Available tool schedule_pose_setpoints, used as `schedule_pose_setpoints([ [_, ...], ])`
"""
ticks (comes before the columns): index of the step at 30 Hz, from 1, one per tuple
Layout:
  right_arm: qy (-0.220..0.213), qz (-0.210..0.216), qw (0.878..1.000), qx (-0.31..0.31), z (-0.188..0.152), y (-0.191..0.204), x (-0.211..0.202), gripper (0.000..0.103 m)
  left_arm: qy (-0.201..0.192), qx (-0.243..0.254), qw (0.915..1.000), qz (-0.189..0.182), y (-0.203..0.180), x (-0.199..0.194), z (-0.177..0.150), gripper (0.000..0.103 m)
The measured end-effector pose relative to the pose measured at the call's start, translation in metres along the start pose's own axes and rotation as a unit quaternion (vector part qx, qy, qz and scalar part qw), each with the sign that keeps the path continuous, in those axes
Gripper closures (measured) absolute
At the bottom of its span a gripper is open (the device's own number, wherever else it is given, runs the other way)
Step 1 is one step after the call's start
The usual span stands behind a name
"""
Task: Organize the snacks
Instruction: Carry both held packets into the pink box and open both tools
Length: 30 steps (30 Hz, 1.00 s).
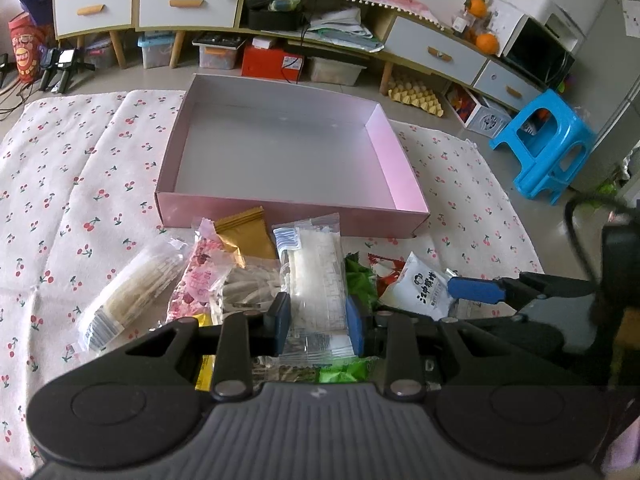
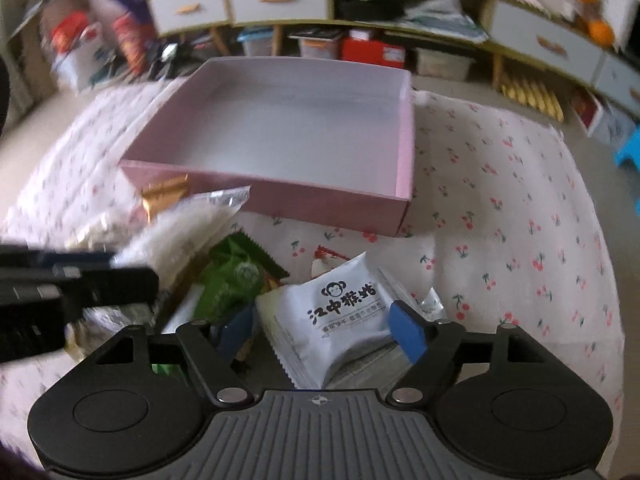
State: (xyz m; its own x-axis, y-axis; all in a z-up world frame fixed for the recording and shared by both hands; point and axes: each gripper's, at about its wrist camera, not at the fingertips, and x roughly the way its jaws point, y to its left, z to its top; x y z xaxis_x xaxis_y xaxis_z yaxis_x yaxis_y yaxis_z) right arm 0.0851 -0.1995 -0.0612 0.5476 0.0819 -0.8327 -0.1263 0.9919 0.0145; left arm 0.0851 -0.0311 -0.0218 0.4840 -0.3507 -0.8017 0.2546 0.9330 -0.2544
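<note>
Pink box [image 1: 400, 172] is lying empty beyond the snack pile while the left gripper [image 1: 318, 322] is clamping its fingers on a clear packet [image 1: 316, 276] and the right gripper [image 2: 324, 332], fingers spread, is straddling a white packet [image 2: 340, 308], probably needing closure next.

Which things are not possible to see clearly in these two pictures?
- Left wrist view: lower snacks under the clear packet, covered by the left gripper and its body.
- Right wrist view: gold packet and left side of the pile, blurred.
- Right wrist view: small print on the white monkey packet, too small; the right gripper straddles it.
</note>
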Motion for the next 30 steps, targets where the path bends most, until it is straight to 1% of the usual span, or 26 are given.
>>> schedule_pose_setpoints([
  [2, -0.002, -0.001, 1.000, -0.008, -0.001, 0.000, 0.000, 0.031, -0.001, -0.002, 1.0000, 0.000, 0.001, -0.001, 0.001, 0.076],
  [3, -0.002, -0.004, 1.000, -0.007, 0.000, -0.002, -0.001, 0.037, -0.002, -0.003, 1.0000, -0.002, 0.002, -0.002, 0.001, 0.076],
  [4, -0.005, -0.006, 1.000, -0.008, 0.000, -0.004, -0.002, 0.050, -0.002, -0.005, 1.0000, -0.003, 0.003, -0.003, 0.001, 0.076],
  [5, -0.010, -0.012, 1.000, -0.009, 0.000, -0.006, -0.003, 0.054, -0.003, -0.007, 1.0000, -0.004, 0.004, -0.004, 0.002, 0.076],
  [6, -0.011, -0.015, 1.000, -0.006, 0.001, -0.008, -0.005, 0.056, -0.005, -0.008, 0.9999, -0.005, 0.005, -0.005, 0.002, 0.076],
  [8, -0.018, -0.002, 1.000, 0.025, 0.003, -0.019, -0.011, 0.060, -0.010, -0.011, 0.9999, -0.008, 0.007, -0.009, 0.003, 0.076],
  [9, -0.022, 0.003, 0.999, 0.036, 0.005, -0.024, -0.014, 0.065, -0.013, -0.012, 0.9998, -0.009, 0.007, -0.010, 0.004, 0.076],
  [11, -0.036, 0.016, 0.997, 0.068, 0.008, -0.036, -0.023, 0.070, -0.019, -0.017, 0.9996, -0.014, 0.009, -0.014, 0.006, 0.076],
  [12, -0.043, 0.024, 0.995, 0.091, 0.010, -0.043, -0.027, 0.075, -0.023, -0.020, 0.9994, -0.016, 0.010, -0.015, 0.008, 0.076],
  [14, -0.057, 0.033, 0.990, 0.121, 0.013, -0.053, -0.034, 0.081, -0.031, -0.027, 0.9990, -0.017, 0.013, -0.018, 0.012, 0.076],
  [15, -0.061, 0.037, 0.988, 0.140, 0.014, -0.060, -0.036, 0.088, -0.034, -0.030, 0.9988, -0.016, 0.014, -0.019, 0.013, 0.076],
  [16, -0.060, 0.039, 0.985, 0.156, 0.015, -0.065, -0.036, 0.090, -0.036, -0.034, 0.9986, -0.017, 0.015, -0.019, 0.016, 0.076],
  [19, -0.066, 0.041, 0.977, 0.197, 0.017, -0.080, -0.038, 0.090, -0.044, -0.048, 0.9978, -0.014, 0.022, -0.019, 0.026, 0.076],
  [23, -0.084, 0.050, 0.967, 0.235, 0.022, -0.096, -0.048, 0.090, -0.051, -0.059, 0.9970, -0.006, 0.030, -0.018, 0.042, 0.076],
  [27, -0.121, 0.063, 0.957, 0.258, 0.030, -0.105, -0.065, 0.090, -0.073, -0.064, 0.9952, -0.012, 0.035, -0.012, 0.052, 0.076],
  [30, -0.146, 0.079, 0.943, 0.289, 0.035, -0.109, -0.064, 0.090, -0.087, -0.074, 0.9933, -0.019, 0.044, 0.004, 0.051, 0.076],
])
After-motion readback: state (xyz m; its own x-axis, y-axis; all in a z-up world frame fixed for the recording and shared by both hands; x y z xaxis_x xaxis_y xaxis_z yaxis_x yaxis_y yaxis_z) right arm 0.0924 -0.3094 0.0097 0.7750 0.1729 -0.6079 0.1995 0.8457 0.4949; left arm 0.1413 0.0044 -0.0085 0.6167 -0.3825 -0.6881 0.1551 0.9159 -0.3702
